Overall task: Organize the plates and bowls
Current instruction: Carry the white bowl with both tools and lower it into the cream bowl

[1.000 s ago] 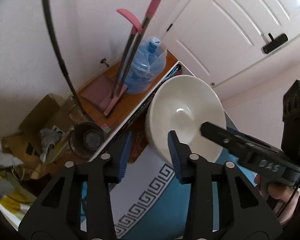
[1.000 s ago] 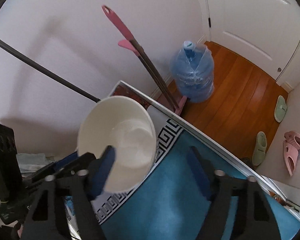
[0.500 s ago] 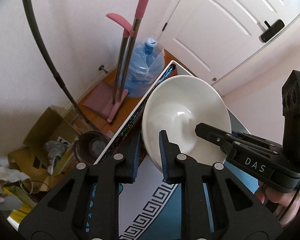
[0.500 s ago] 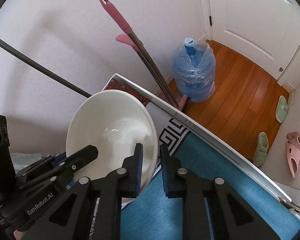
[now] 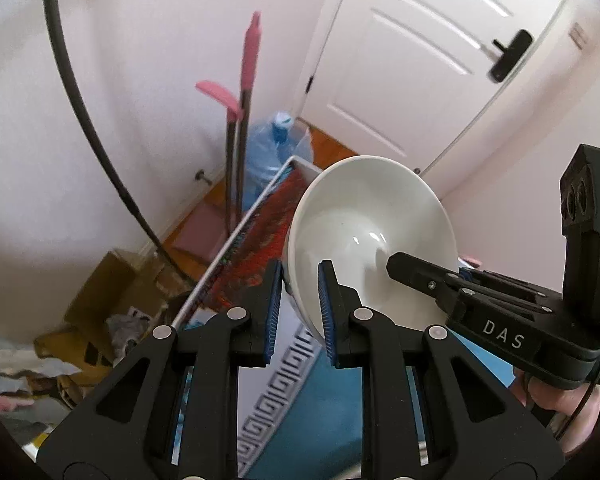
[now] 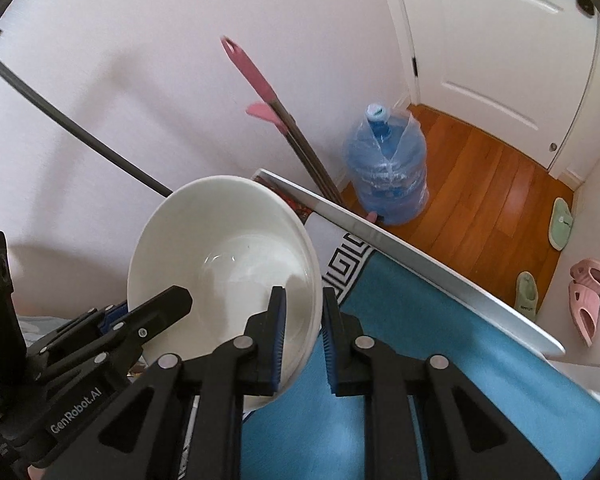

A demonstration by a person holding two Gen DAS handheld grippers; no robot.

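Gripping opposite sides of one white bowl (image 5: 370, 236), two black grippers hold it up in the air above a blue cloth (image 6: 440, 344) with a white key-pattern border. From the left wrist view, the left gripper (image 5: 299, 308) has its blue-padded fingers clamped on the bowl's near rim, one pad inside and one outside; the right gripper (image 5: 420, 276) reaches in from the right, and its fingertips are hidden behind the bowl's far wall. From the right wrist view, the right gripper (image 6: 303, 332) pinches the rim the same way, while the left gripper (image 6: 156, 312) enters from the lower left with its tip partly inside the bowl. The bowl is tilted, its hollow facing both cameras, and its underside cannot be seen. Behind it stand one large blue water jug (image 6: 386, 172), two pink-handled floor tools (image 5: 242, 120) leaning on the wall, blurred, and one white door (image 5: 440, 60) cut off by the picture edge. Four slippers (image 6: 560, 224) lie on the wooden floor, two green and two pink. Cardboard and clutter (image 5: 100, 304) at the lower left are hard to make out. One dark pole (image 6: 72, 128) crosses the wall.
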